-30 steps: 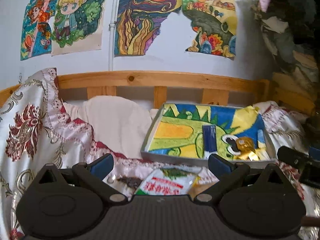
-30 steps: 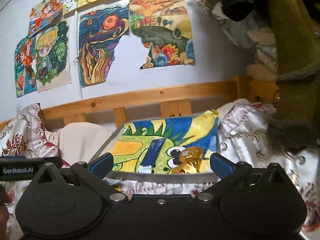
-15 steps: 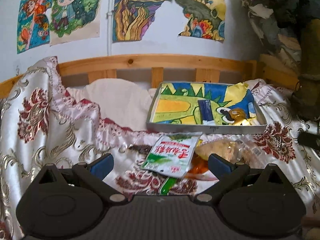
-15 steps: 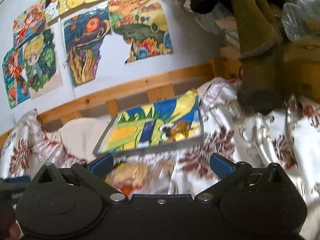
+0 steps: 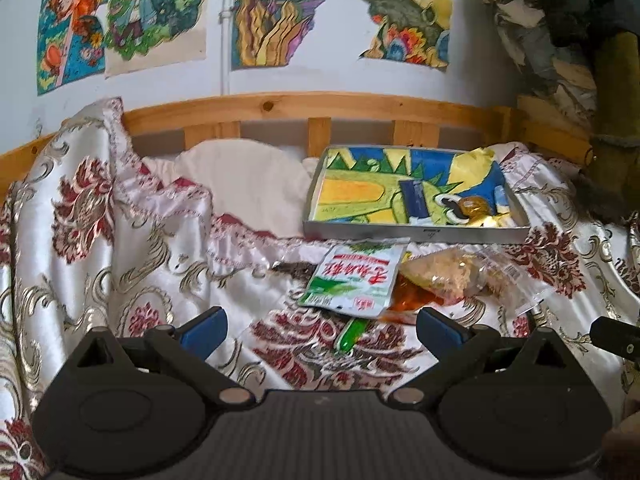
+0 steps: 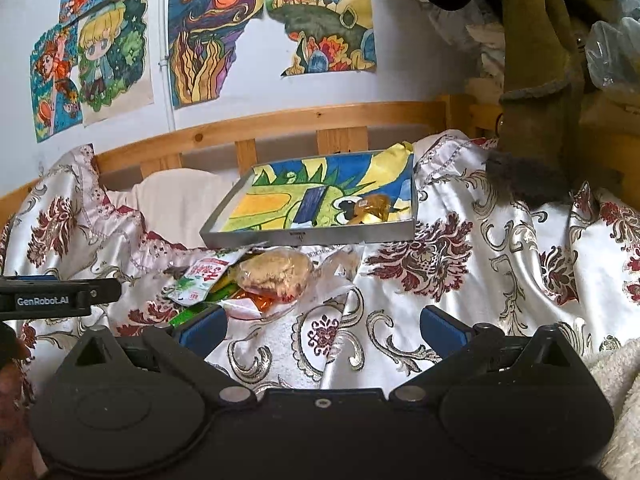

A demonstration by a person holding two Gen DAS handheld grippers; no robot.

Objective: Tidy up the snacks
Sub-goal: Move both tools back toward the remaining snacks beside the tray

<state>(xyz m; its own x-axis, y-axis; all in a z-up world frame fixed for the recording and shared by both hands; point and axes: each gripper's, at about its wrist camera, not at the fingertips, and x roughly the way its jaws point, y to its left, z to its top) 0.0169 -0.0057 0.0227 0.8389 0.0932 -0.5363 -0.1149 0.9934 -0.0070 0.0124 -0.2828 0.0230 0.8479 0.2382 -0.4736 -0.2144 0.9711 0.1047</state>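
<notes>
Tray (image 5: 412, 234) on bedspread (image 5: 160, 264): holds blue packet (image 5: 414, 200), gold sweet (image 5: 474, 207) at right end. Snack pile just before tray: green-white pouch (image 5: 354, 278), clear-bagged bun (image 5: 444, 274) to right. Left gripper (image 5: 320, 326): jaws spread wide, empty, low before pile. Right gripper (image 6: 322, 326): jaws spread wide, empty, left finger (image 6: 202, 326) at pile edge.

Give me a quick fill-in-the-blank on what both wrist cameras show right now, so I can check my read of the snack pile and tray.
1. The gold-wrapped snack lies inside the ____.
2. The green-and-white packet lies partly on top of an ____ wrapper.
3. The left gripper and the right gripper both have their jaws ____.
4. The clear bag of pastry rests on the ____ cloth, outside the tray.

Missing words: tray; orange; open; floral
</notes>
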